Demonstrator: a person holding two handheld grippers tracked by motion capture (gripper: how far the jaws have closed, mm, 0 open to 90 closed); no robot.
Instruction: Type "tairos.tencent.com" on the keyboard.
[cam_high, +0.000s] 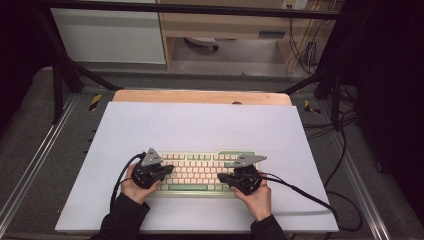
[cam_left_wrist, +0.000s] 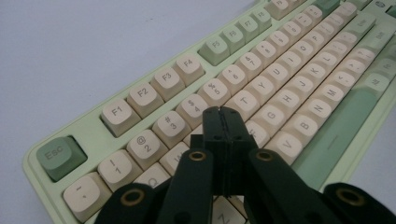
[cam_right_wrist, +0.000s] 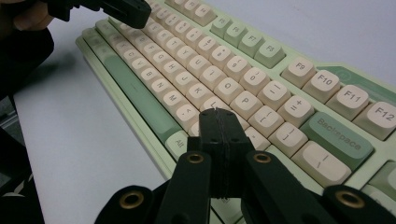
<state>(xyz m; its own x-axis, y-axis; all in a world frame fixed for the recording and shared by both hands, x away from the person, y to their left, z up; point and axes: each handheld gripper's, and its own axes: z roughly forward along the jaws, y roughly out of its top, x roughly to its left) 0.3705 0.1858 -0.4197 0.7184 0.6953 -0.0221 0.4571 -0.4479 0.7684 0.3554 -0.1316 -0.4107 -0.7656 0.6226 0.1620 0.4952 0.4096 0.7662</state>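
Note:
A pale green keyboard (cam_high: 200, 172) with cream keys lies on the white mat (cam_high: 200, 130). My left gripper (cam_high: 167, 170) hovers over its left end, jaws shut with nothing between them. In the left gripper view the closed tips (cam_left_wrist: 222, 112) sit above the letter keys near the keyboard (cam_left_wrist: 280, 84) number row. My right gripper (cam_high: 222, 177) is over the right end, also shut and empty. Its closed tips (cam_right_wrist: 215, 113) hang just above the keys beside L and P on the keyboard (cam_right_wrist: 196, 70). The left gripper (cam_right_wrist: 126, 11) appears far off at the top of that view.
The mat rests on a wooden table edge (cam_high: 200, 96) at the back. Black cables (cam_high: 320, 202) trail from the right gripper across the mat's right side. Metal frame legs (cam_high: 57, 85) stand at both far corners.

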